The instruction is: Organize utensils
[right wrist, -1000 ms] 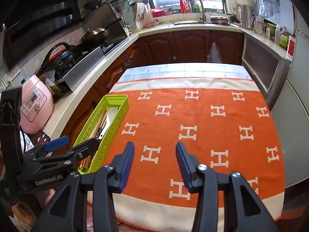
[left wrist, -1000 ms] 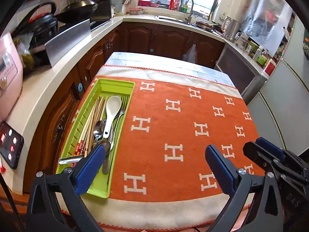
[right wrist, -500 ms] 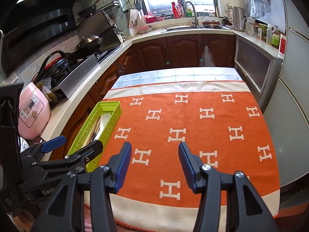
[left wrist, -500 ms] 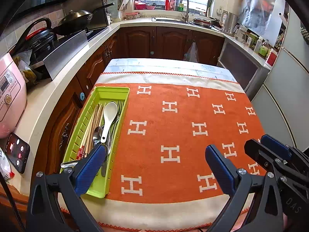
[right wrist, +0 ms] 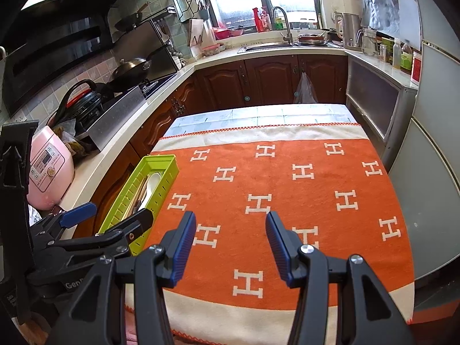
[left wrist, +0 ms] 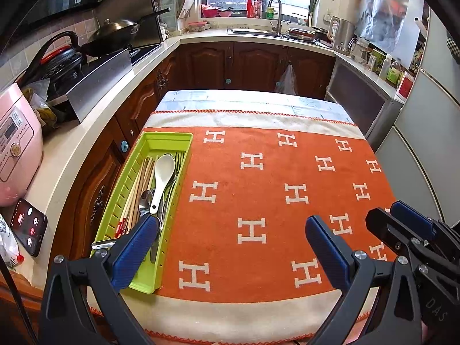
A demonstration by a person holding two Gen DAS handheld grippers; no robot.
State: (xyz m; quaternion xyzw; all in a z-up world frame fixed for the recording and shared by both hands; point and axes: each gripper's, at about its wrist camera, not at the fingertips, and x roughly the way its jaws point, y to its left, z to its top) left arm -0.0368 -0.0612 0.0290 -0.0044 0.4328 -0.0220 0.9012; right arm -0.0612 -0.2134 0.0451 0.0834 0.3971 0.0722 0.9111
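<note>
A green utensil tray [left wrist: 184, 141] lies along the left edge of the table on an orange cloth [left wrist: 273, 201]. In it lie a white spoon [left wrist: 162, 172], chopsticks [left wrist: 138, 192], a fork [left wrist: 178, 158] and metal spoons. My left gripper [left wrist: 231, 231] is open and empty above the cloth's near edge, its left finger over the tray's near end. My right gripper [right wrist: 230, 230] is open and empty above the cloth, right of the tray [right wrist: 169, 161]. The left gripper also shows at the left of the right wrist view [right wrist: 109, 215].
A kitchen counter [left wrist: 74, 149] runs along the left with a pink rice cooker [left wrist: 14, 143], a phone [left wrist: 28, 225] and a stove with a wok [left wrist: 115, 28]. A sink [left wrist: 258, 30] is at the back. A fridge [left wrist: 425, 143] stands at the right.
Both grippers have pulled back and up from the table, so more of the kitchen shows. The utensils in the tray have not moved.
</note>
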